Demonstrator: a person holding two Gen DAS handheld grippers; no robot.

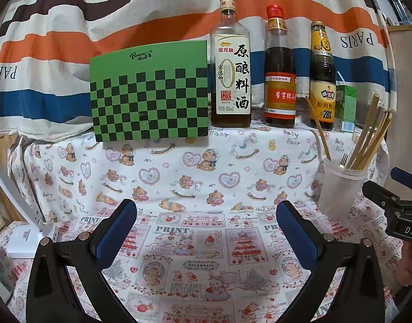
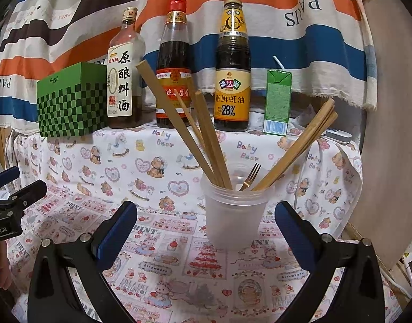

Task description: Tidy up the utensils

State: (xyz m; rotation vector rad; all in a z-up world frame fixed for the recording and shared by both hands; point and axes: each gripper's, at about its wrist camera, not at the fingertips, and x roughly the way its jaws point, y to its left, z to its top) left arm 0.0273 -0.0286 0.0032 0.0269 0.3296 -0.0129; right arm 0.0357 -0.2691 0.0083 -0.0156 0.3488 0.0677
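Both my grippers are wide open and hold nothing. My right gripper (image 2: 206, 228) has the frosted plastic cup (image 2: 234, 215) standing just ahead, between its fingers but not touched. In the cup lean the wooden chopsticks (image 2: 206, 134), long and square-edged, and one thin metal fork (image 2: 249, 177). My left gripper (image 1: 206, 231) has only the printed cloth (image 1: 195, 255) in front; the cup is far to its right. I judge the sorting is nearly done; no loose utensil is visible, so next I would look for any that remain.

Three bottles (image 2: 176, 64), green box (image 1: 149, 91), carton (image 2: 277, 102)
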